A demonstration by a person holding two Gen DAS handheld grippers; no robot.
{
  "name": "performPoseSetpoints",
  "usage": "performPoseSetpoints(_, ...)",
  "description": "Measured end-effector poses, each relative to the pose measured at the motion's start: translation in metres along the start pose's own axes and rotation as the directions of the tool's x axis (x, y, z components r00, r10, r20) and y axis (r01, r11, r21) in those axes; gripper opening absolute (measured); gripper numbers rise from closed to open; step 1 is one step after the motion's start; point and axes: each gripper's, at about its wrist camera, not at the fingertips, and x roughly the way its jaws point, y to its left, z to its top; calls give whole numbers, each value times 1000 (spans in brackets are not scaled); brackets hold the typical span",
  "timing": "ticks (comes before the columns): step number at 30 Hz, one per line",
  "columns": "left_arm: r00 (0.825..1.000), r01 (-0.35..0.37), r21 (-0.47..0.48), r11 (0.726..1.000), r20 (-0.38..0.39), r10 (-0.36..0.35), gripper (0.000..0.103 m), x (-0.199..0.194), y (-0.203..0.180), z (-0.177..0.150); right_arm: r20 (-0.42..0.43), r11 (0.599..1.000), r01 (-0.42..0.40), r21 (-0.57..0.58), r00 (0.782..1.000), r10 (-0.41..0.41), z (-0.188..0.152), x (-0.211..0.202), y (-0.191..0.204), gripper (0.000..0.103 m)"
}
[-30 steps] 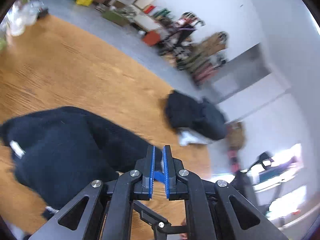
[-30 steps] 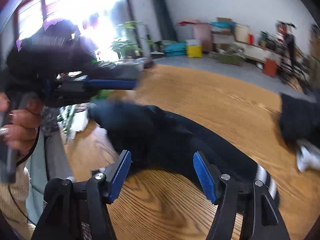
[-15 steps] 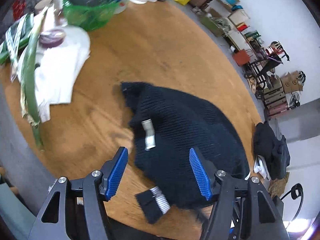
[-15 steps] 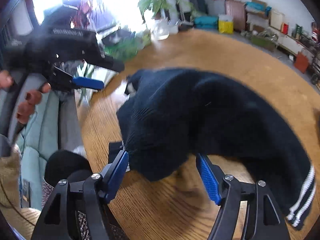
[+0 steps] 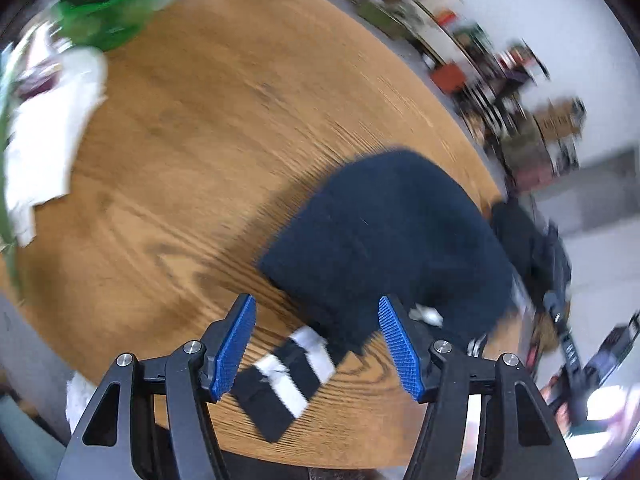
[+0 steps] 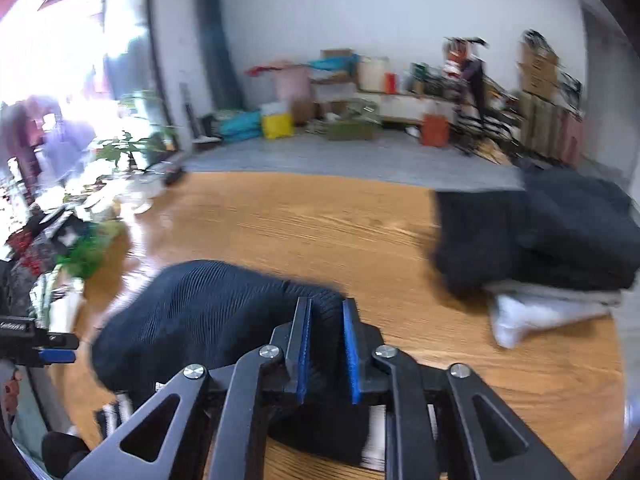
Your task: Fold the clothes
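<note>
Around the round wooden surface (image 5: 208, 128) the room is crowded: boxes, bins and shelves line the far wall, a leafy plant (image 6: 136, 148) stands by the bright window, and a green basket (image 5: 104, 20) and white papers (image 5: 48, 128) sit at the surface's far-left edge in the left wrist view. On the far right of the surface lies a stack of folded dark clothes (image 6: 560, 232) with a white piece (image 6: 532, 316) sticking out underneath; it stays well apart from the work. The dark blue ribbed sweater (image 5: 384, 248) lies bunched on the near part of the surface, its black-and-white striped cuff (image 5: 288, 376) spread flat toward the edge. The left hand-held gripper (image 5: 316, 352) hangs above that cuff with its blue pads wide apart and nothing between them; the sweater's body sits just beyond its tips. The right hand-held gripper (image 6: 326, 356) is low and level with the surface, its pads drawn close together and clamped on a fold of the sweater (image 6: 208, 320), which bulges up to the left of the fingers. At the left edge of the right wrist view the other gripper and fingertips (image 6: 12, 388) of the person's hand show, blurred.
</note>
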Motion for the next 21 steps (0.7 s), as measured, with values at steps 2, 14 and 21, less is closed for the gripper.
performPoseSetpoints(2, 1000, -6, 63, 998, -19, 7, 65, 4, -17, -6, 4, 998, 64, 15, 998, -64, -2, -9, -25, 37)
performPoseSetpoints(14, 994, 78, -134, 988, -65, -88, 65, 17, 9, -28, -236, 980, -188, 65, 951, 198, -65, 38, 18, 42)
performPoseSetpoints(21, 989, 124, -159, 980, -62, -135, 64, 22, 3, -30, -216, 967, -143, 210, 958, 189, -63, 62, -6, 53)
